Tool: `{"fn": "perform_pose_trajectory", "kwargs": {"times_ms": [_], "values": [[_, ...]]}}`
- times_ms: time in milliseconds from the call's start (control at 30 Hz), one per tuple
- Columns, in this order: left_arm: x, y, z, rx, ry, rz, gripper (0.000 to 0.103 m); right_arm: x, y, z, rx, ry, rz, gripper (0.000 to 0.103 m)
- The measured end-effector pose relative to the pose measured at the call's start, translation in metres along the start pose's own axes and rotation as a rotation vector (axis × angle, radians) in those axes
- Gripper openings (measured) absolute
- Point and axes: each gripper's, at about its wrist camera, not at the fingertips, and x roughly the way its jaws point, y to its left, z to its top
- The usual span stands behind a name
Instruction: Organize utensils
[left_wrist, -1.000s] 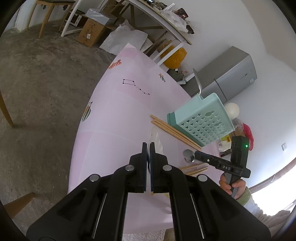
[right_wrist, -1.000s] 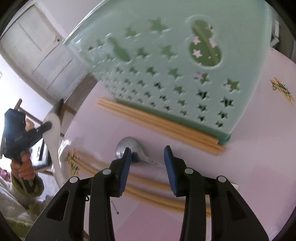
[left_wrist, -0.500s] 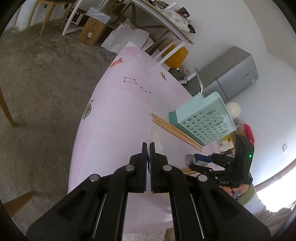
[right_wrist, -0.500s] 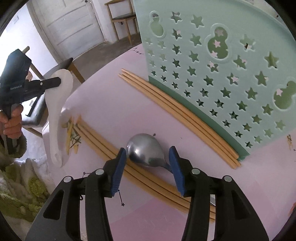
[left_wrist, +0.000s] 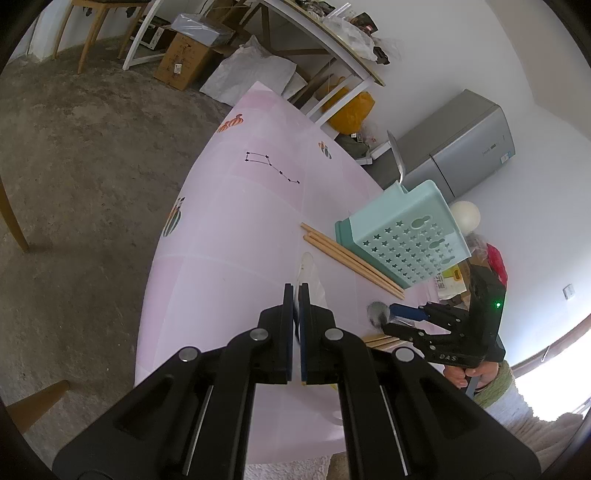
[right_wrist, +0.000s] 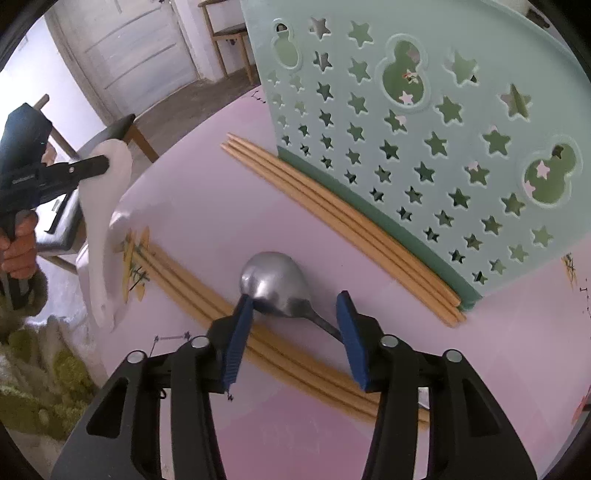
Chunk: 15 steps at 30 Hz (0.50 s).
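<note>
Both views are bright with soft daylight. In the left wrist view a window (left_wrist: 554, 354) at the far right edge is blown out to white, and the white wall (left_wrist: 480, 62) is evenly lit. The pink bench (left_wrist: 236, 236) shows mild sheen and only faint shadows. The spoon (left_wrist: 376, 314) there is slightly smeared, while the rest is sharp. In the right wrist view the spoon (right_wrist: 273, 284) carries a dull highlight and casts a soft shadow; the basket (right_wrist: 424, 155) shades the chopsticks (right_wrist: 332, 218) beside it. The far left is overexposed. Fisheye bending curves straight edges, and dark vignetting rings both frames' corners.
</note>
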Motion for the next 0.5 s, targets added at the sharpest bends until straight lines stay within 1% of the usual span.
{"fn": "perform_pose_trajectory", "kwargs": {"times_ms": [67, 267, 367, 500], "values": [[0.0, 0.0, 0.0, 0.0, -0.001, 0.001, 0.001, 0.004, 0.009, 0.004, -0.001, -0.01, -0.009, 0.04], [0.001, 0.001, 0.001, -0.003, -0.005, 0.006, 0.001, -0.001, 0.003, 0.006, 0.008, -0.038, -0.03, 0.03], [0.001, 0.001, 0.001, -0.002, -0.004, 0.005, 0.001, -0.004, 0.001, 0.004, 0.009, -0.051, -0.057, 0.024], [0.0, 0.001, 0.001, -0.002, -0.002, 0.004, 0.001, -0.007, 0.001, 0.001, -0.01, -0.063, -0.096, 0.021]]}}
